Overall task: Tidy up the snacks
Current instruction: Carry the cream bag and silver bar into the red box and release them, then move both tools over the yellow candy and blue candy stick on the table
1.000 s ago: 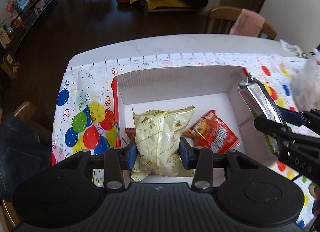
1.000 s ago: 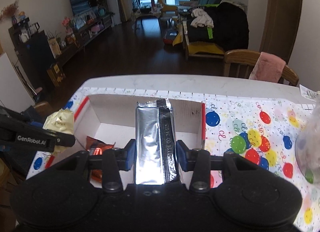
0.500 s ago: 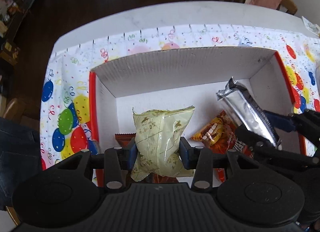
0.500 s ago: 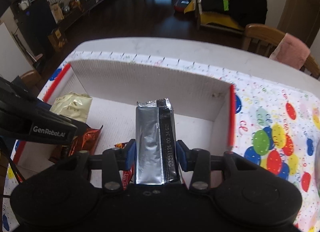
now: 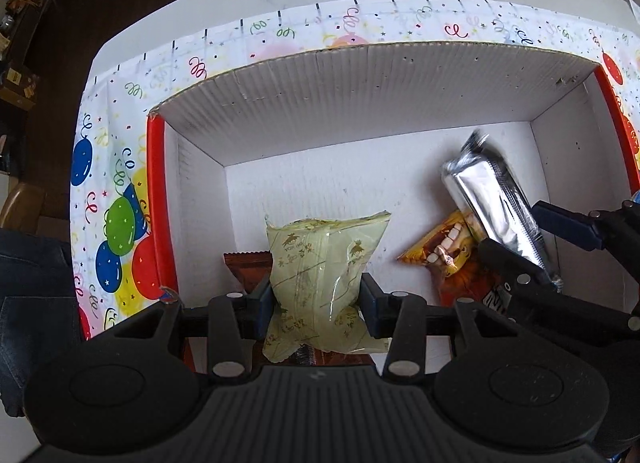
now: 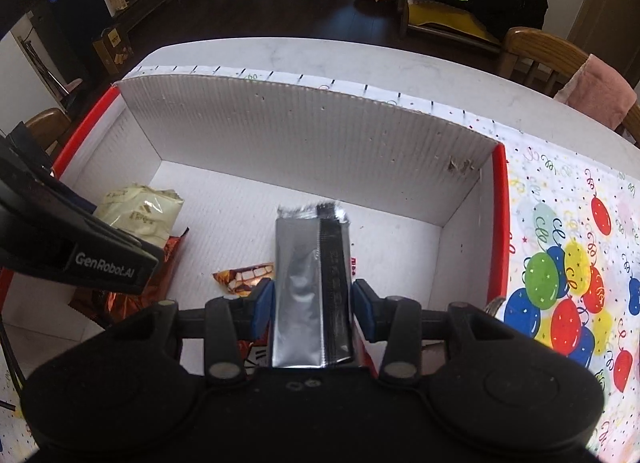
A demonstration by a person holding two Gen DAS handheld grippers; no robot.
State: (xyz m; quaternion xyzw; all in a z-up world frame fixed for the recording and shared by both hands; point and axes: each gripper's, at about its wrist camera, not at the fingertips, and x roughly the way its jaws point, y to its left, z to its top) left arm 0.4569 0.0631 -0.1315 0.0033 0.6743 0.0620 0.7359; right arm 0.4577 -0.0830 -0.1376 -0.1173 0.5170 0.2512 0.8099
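Grippers both hovering inside cardboard box [image 5: 360, 95]. Left gripper [image 5: 316, 305] squeezing pale green snack bag [image 5: 324, 263] at waist; soft, light, puffy. Right gripper [image 6: 311, 303] clamping silver foil pack [image 6: 310, 283] near lower end; probably slippery, stiffer, better gripping at flat sides.

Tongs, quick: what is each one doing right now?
Left tongs: closed on the pale green snack bag.
Right tongs: closed on the silver foil packet.
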